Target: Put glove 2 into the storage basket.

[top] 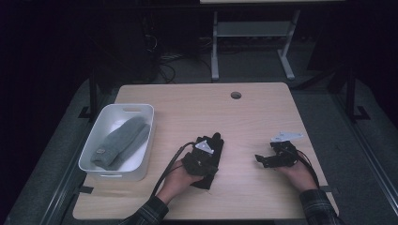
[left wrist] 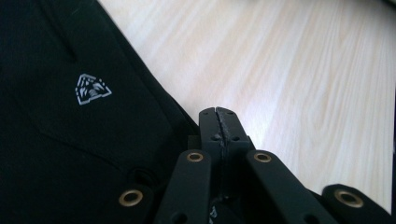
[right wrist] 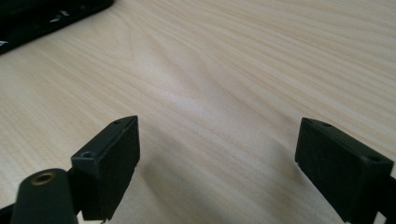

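A black garment with a small white logo lies on the wooden table, under my left gripper. In the left gripper view the left gripper has its jaws pressed together, nipping the garment at its edge beside bare wood. My right gripper rests low over the table to the right, well apart from the garment. Seen in its own view, the right gripper is open, with only bare wood between its pads.
A white bin at the table's left edge holds a grey knitted piece. A round cable hole sits near the far edge. Cables trail from both grippers toward the near edge. A desk frame stands beyond the table.
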The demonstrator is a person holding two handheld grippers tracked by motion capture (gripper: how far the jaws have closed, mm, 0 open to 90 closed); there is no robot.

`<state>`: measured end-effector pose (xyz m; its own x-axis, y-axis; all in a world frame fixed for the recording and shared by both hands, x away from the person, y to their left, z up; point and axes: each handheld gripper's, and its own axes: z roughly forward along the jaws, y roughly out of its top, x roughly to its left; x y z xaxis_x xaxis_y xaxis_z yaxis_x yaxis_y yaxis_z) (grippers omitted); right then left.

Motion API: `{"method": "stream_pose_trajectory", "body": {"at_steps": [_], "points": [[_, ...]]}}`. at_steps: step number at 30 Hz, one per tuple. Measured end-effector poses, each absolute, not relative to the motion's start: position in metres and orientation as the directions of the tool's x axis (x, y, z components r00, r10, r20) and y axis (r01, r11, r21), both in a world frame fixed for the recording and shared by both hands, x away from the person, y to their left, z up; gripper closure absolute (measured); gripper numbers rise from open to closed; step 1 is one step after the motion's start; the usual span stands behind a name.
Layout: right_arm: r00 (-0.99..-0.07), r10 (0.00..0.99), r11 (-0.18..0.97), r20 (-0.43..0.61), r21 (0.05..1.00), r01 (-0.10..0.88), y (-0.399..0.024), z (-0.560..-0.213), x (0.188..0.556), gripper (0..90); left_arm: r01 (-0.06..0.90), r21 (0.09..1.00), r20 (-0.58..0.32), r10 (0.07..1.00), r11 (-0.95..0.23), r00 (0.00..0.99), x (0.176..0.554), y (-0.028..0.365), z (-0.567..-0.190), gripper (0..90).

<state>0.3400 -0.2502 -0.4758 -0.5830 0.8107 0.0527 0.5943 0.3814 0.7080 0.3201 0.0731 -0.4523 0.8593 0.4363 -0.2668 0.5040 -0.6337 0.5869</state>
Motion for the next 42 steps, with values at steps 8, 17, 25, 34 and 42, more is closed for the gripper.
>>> {"method": "stream_pose_trajectory", "body": {"at_steps": [8,17,25,34,42], "points": [[-0.573,0.819,0.391,0.035,0.697,0.601,-0.248,-0.480,0.342,10.0,0.513,0.564,-0.262,0.449,-0.647,0.854,0.315,0.093,-0.450,89.4],[-0.566,0.823,0.376,0.035,0.713,0.591,-0.249,-0.483,0.342,6.9,0.502,0.543,-0.230,0.455,-0.673,0.860,0.302,0.114,-0.447,89.4],[-0.562,0.826,0.374,0.035,0.712,0.595,-0.249,-0.483,0.342,6.5,0.484,0.589,-0.229,0.441,-0.647,0.868,0.299,0.121,-0.431,88.2],[-0.562,0.826,0.374,0.035,0.712,0.594,-0.249,-0.483,0.342,6.5,0.492,0.641,-0.173,0.513,-0.589,0.841,0.315,0.131,-0.418,52.4],[-0.561,0.827,0.374,0.034,0.711,0.595,-0.249,-0.483,0.343,6.4,0.523,0.646,-0.155,0.576,-0.556,0.803,0.334,0.130,-0.426,20.8]]}}
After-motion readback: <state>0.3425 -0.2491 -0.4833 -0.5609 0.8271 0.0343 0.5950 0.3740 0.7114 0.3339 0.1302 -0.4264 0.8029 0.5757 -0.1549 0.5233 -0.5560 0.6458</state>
